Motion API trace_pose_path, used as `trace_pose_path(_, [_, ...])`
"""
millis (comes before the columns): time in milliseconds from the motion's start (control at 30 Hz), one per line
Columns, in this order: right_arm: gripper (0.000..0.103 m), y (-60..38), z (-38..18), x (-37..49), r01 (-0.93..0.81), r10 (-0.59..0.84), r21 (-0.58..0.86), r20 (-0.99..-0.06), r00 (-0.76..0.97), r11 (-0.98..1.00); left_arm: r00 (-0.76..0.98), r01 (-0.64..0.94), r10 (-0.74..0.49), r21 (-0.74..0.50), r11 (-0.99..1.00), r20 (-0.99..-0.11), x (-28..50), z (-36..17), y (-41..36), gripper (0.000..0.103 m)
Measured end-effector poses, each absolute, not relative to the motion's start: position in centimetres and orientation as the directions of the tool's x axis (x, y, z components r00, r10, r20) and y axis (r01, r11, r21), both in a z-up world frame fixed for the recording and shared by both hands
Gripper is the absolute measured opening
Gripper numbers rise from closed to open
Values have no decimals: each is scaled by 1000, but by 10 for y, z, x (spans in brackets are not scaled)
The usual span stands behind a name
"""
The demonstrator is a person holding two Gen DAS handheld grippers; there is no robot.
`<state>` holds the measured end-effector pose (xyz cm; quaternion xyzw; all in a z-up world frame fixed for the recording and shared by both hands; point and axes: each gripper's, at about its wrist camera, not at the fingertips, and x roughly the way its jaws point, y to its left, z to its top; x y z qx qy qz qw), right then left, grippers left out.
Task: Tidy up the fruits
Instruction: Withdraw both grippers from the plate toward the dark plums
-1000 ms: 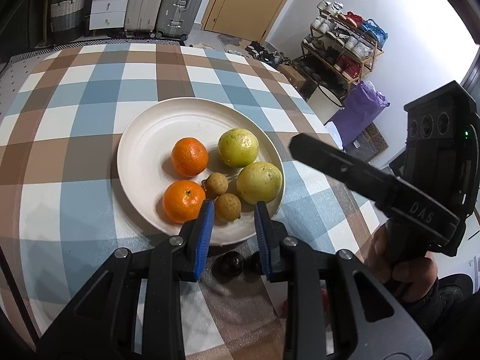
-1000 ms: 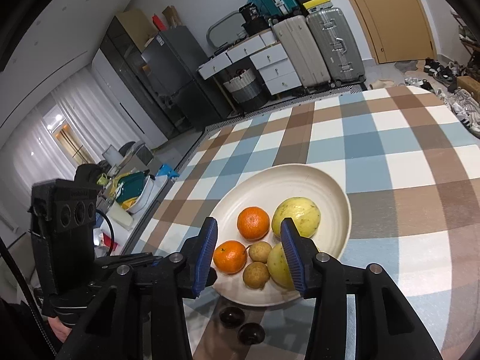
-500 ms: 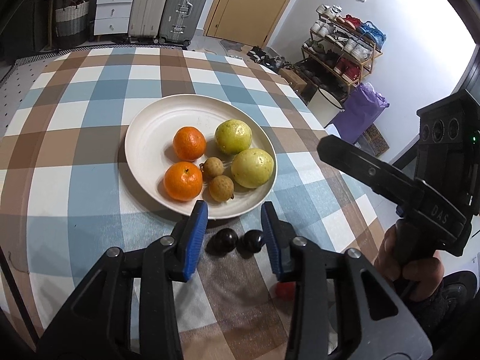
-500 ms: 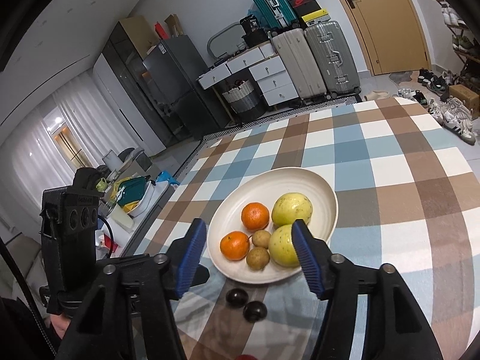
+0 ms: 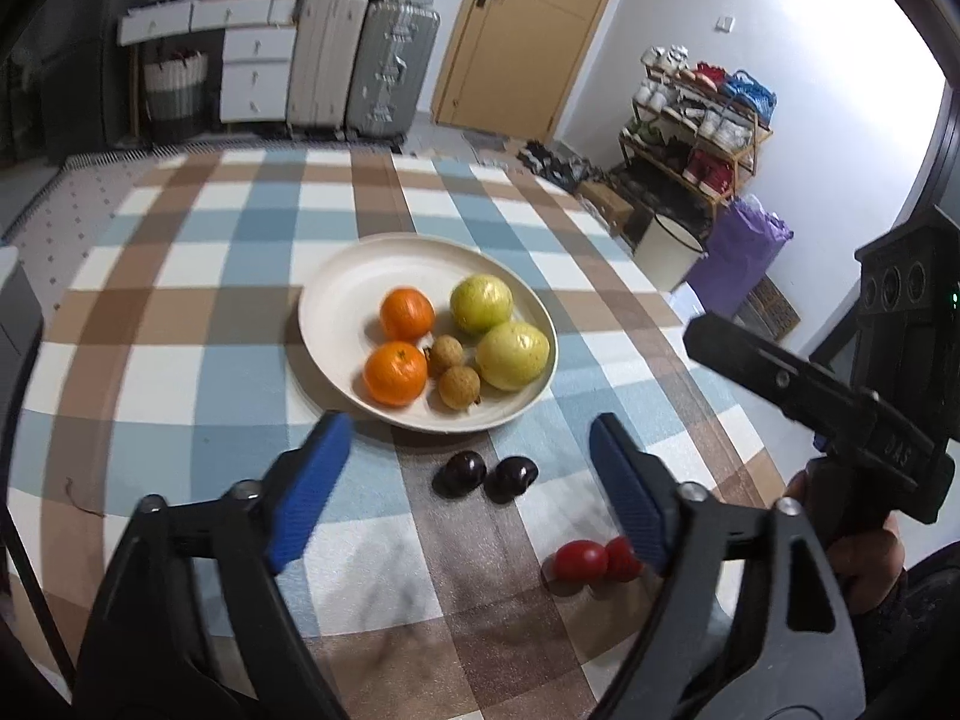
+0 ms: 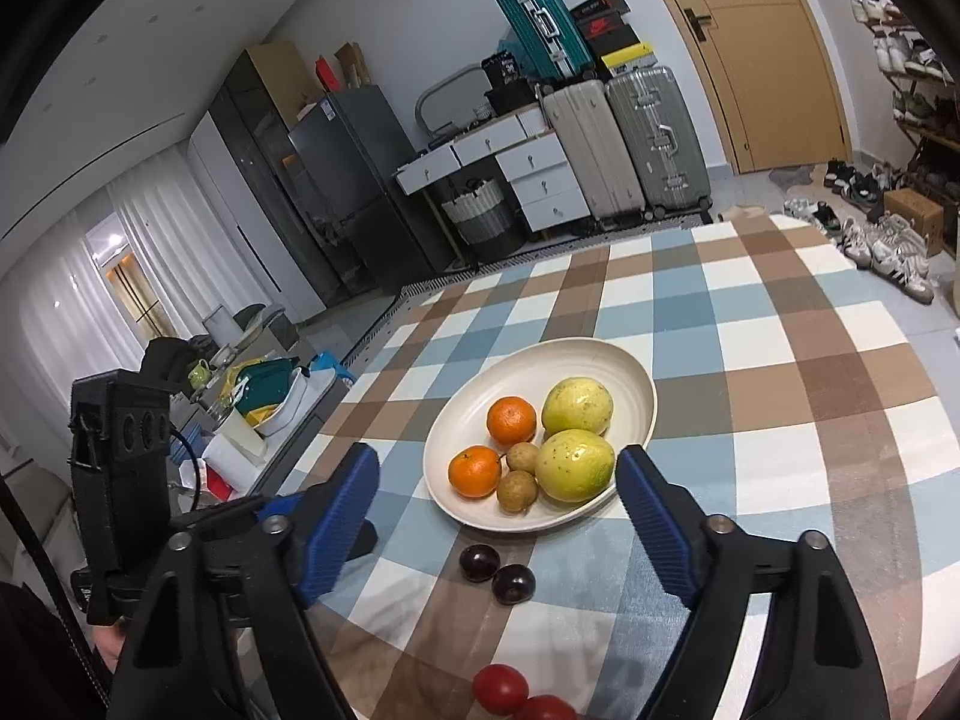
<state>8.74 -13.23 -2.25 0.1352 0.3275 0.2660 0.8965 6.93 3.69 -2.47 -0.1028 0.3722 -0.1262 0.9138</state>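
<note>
From my left hand's camera I read the raised letters "DAS" on the black body of my right tool (image 5: pixel 888 450). Nothing else carries writing I can make out: the marks on the boxes stacked above the suitcases (image 6: pixel 606 30) are too small and blurred to read.

Matt cream plate (image 5: pixel 336 300), glossy dark plums (image 5: pixel 459 471), soft checked cloth (image 5: pixel 180 312).
</note>
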Motion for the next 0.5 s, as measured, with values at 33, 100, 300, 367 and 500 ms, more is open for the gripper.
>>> trace_pose_path(33, [87,-132,-21,85,-391,564,412,-511,648,823,697,155,-305,-279,948,-648,67,-22,37,82])
trace_pose_path(100, [90,-132,-19,80,-394,561,404,-508,653,825,705,147,-295,-273,951,-645,63,-18,39,83])
trace_pose_path(300, [99,-133,-13,66,-382,532,375,-503,681,844,730,92,-253,-275,957,-634,54,-17,49,102])
trace_pose_path(367, [100,-133,-14,64,-381,529,372,-507,681,846,736,84,-248,-278,957,-630,50,-17,53,102])
trace_pose_path(500, [100,-133,-19,62,-377,523,366,-521,675,851,738,66,-236,-280,958,-633,48,-22,57,102])
